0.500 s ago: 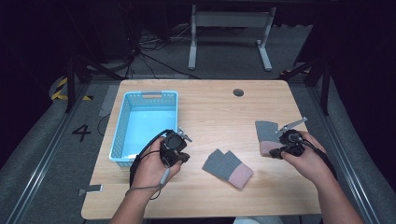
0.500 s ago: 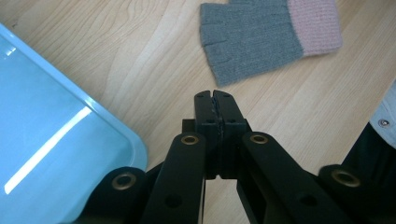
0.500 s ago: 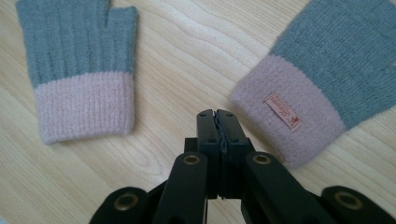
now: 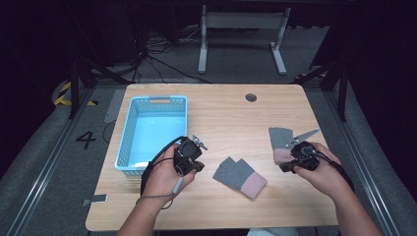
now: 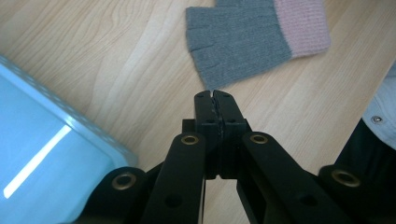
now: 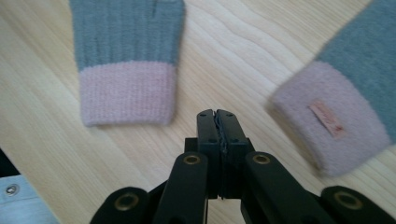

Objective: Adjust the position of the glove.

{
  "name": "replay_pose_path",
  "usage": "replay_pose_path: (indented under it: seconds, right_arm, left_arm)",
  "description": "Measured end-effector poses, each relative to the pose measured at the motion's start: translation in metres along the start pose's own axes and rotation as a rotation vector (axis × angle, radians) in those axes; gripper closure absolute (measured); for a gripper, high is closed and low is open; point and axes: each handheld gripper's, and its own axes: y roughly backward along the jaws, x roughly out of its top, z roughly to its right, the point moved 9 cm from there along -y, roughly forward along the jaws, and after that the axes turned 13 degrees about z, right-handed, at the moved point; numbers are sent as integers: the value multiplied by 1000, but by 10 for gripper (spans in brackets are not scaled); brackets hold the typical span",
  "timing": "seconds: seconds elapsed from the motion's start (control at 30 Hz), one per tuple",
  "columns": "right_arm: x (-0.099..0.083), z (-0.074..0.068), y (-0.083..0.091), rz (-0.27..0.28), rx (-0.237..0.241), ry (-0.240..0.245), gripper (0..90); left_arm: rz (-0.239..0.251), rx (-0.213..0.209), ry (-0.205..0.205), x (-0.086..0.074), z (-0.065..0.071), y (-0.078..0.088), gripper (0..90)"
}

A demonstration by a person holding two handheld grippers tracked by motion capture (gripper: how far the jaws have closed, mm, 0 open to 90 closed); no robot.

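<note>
Two grey gloves with pink cuffs lie flat on my wooden table [image 4: 231,113]: the near glove [image 4: 240,177] sits between my hands toward the front edge, and the far glove [image 4: 281,142] lies at the right, its cuff just beside my right gripper [image 4: 287,166]. I see that gripper's jaws pressed together with nothing between them, their tips over bare wood between the two cuffs. My left gripper [image 4: 199,166] is likewise closed and empty, pointing at the near glove's finger end, with the light blue basket [image 4: 129,129] close on its left.
</note>
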Motion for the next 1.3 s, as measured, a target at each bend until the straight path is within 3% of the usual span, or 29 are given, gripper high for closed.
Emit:
replay_pose_path:
  seconds: [0.1,0.3,0.57,0.87,1.3]
  right_arm:
    - [2,-14,-5,-3,42,26,900]
    - [0,-27,-11,-11,75,43,900]
    - [-2,-40,-25,11,121,72,900]
    - [-7,-55,-45,-15,163,86,900]
    - [-12,-59,-57,-47,175,90,900]
  left_arm:
    - [0,-16,-11,2,7,-13,900]
    - [-28,-42,-33,3,17,-32,900]
    - [-35,-64,-41,5,19,-36,900]
    - [-34,-73,-36,5,18,-33,900]
    - [-27,-76,-29,5,15,-29,897]
